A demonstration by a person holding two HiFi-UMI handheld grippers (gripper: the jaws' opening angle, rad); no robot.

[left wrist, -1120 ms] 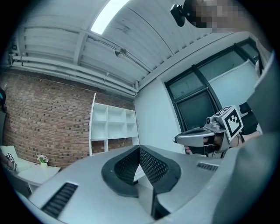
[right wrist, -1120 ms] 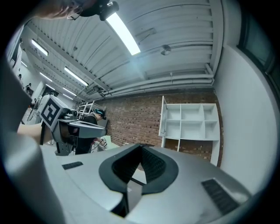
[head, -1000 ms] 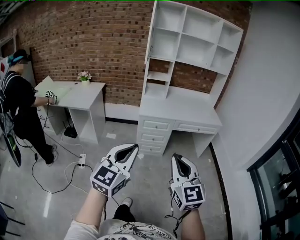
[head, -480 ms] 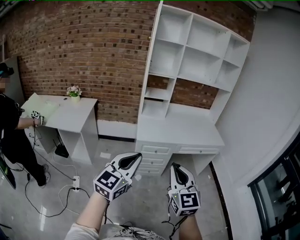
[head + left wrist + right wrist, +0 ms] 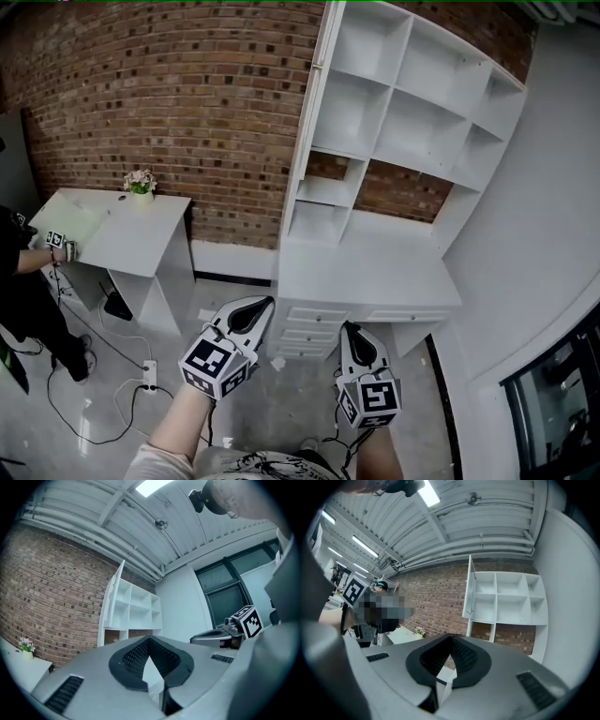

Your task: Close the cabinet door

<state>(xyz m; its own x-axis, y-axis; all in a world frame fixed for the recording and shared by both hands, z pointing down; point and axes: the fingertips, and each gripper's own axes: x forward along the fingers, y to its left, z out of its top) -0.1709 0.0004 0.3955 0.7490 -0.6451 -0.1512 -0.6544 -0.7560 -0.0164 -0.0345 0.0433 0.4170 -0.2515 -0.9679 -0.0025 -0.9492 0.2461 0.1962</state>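
The white cabinet (image 5: 412,112) with open shelves stands on a white desk against the brick wall. Its door (image 5: 317,89) stands open at the left side of the upper shelves, seen edge-on, and shows as the door (image 5: 469,590) and door (image 5: 114,595) in the gripper views. My left gripper (image 5: 266,302) and right gripper (image 5: 349,328) hang side by side in the air well short of the desk, both pointing at it. Both are shut with nothing between the jaws, as seen at the left gripper (image 5: 149,641) and right gripper (image 5: 452,639).
Drawers (image 5: 309,333) sit under the desk top. A second white desk (image 5: 122,234) with a small flower pot (image 5: 141,181) stands at the left, with a person (image 5: 23,281) beside it. Cables and a power strip (image 5: 148,367) lie on the floor. A grey wall (image 5: 553,216) closes the right.
Both grippers have travelled toward the cabinet, which now looks larger and nearer. The person at the left has slid almost out of the picture.
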